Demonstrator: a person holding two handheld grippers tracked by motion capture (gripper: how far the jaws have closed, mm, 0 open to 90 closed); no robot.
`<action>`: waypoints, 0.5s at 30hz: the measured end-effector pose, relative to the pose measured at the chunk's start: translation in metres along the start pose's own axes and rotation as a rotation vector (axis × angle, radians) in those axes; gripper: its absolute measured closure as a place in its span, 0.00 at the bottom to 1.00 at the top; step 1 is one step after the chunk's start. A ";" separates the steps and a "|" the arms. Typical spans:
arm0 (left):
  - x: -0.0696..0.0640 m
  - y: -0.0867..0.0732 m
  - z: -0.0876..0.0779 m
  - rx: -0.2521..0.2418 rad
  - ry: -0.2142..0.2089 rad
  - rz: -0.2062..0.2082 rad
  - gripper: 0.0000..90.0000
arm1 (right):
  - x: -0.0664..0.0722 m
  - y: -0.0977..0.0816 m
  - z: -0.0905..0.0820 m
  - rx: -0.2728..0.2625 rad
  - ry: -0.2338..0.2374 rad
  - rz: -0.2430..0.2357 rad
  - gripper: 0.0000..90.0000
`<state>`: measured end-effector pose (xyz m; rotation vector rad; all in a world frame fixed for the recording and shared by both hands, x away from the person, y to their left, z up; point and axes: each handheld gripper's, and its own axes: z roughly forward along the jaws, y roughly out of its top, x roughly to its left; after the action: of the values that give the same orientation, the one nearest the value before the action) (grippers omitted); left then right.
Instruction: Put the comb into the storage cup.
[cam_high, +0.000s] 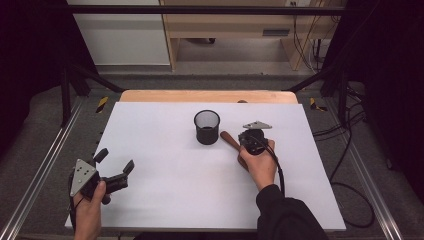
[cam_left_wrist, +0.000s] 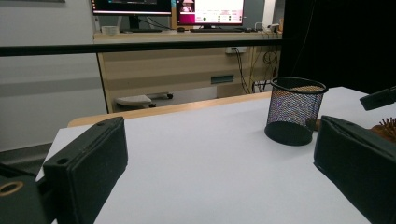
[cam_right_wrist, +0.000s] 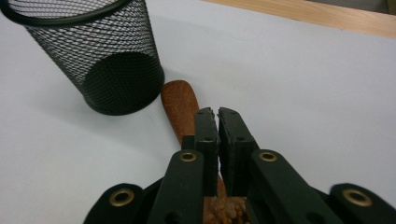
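Note:
A black mesh cup (cam_high: 207, 127) stands upright at the middle of the white table (cam_high: 160, 175). A wooden brush (cam_high: 228, 138) lies just to its right, its handle end near the cup's base. My right gripper (cam_high: 243, 136) is over the brush. In the right gripper view, my right gripper (cam_right_wrist: 217, 112) has its jaws together, and the brush handle (cam_right_wrist: 180, 105) runs out from under them towards the cup (cam_right_wrist: 93, 60). My left gripper (cam_high: 116, 159) is open and empty at the table's front left. From the left gripper (cam_left_wrist: 219, 135) the cup (cam_left_wrist: 294, 112) stands ahead, with brush bristles (cam_left_wrist: 386, 128) beyond it.
The table's wooden far edge (cam_high: 207, 96) lies behind the cup. Metal rails (cam_high: 45, 165) run along both sides of the table. A black cable (cam_high: 277, 167) trails from the right gripper over the person's sleeve. A shelf unit (cam_high: 225, 30) stands beyond the table.

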<state>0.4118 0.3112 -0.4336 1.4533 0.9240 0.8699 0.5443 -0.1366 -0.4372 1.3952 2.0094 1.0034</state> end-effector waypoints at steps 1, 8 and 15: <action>0.000 0.000 0.000 0.000 0.000 -0.001 0.03 | 0.000 0.000 0.000 0.000 0.000 0.000 0.97; 0.002 0.000 -0.001 -0.003 0.004 -0.012 0.03 | 0.002 0.000 0.015 0.050 -0.019 0.025 1.00; 0.002 0.000 -0.001 0.000 0.003 -0.012 0.03 | 0.004 0.001 0.023 0.096 -0.036 0.025 1.00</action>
<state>0.4117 0.3133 -0.4339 1.4460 0.9339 0.8636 0.5600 -0.1265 -0.4505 1.4812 2.0420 0.8967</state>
